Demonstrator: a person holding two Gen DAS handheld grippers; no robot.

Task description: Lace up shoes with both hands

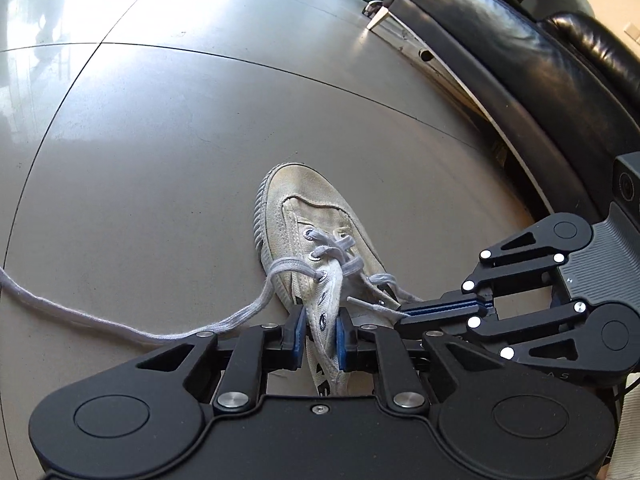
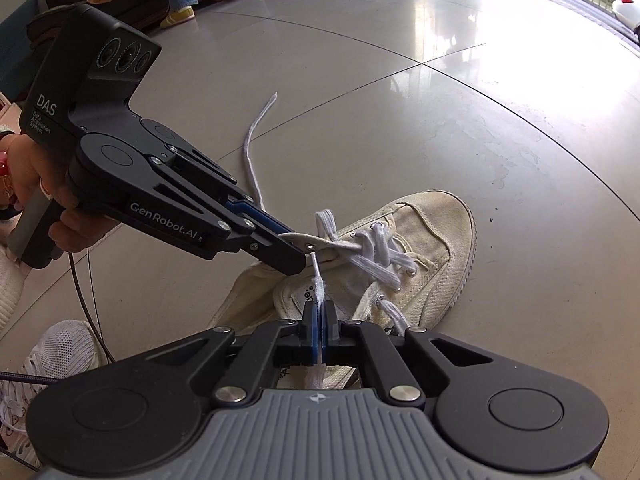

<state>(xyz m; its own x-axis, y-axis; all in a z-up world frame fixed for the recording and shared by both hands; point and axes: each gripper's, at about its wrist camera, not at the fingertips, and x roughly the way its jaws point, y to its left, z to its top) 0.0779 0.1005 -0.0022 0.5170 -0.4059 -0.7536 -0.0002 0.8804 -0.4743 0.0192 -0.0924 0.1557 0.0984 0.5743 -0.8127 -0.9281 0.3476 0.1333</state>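
Both wrist views look steeply down, close, sharing the shoe [image 1: 320,248].

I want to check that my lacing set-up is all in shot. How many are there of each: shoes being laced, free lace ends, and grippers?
canvas shoe: 1
lace ends: 2, the held end and the trailing end
grippers: 2, the left gripper and the right gripper
Total: 5
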